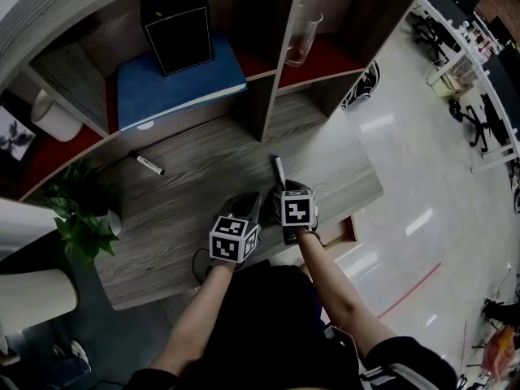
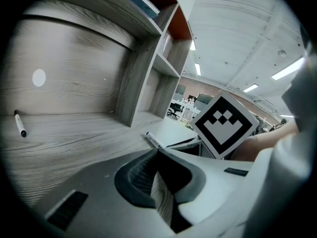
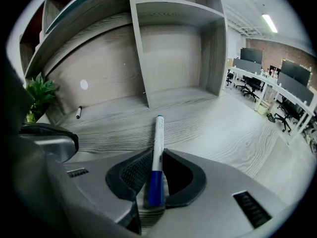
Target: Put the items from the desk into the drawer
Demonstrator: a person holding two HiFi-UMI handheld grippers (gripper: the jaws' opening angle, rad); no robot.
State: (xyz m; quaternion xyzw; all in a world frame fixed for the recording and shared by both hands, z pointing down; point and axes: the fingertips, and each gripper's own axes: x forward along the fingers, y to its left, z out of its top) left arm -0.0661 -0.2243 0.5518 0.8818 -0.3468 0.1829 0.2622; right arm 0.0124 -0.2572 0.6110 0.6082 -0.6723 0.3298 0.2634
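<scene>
A white marker with a blue cap lies on the grey wood desk, pointing toward the shelf unit; in the head view this marker sticks out ahead of my right gripper. The right gripper is shut on the marker's capped end, with both pads against it. My left gripper hovers just left of it, and this left gripper has its tips together with nothing between them. A second marker with a black cap lies far left on the desk, well away from both grippers.
The shelf unit stands behind the desk with a blue slab, a black box and a glass vase. A potted plant sits at the desk's left end. Office floor lies to the right.
</scene>
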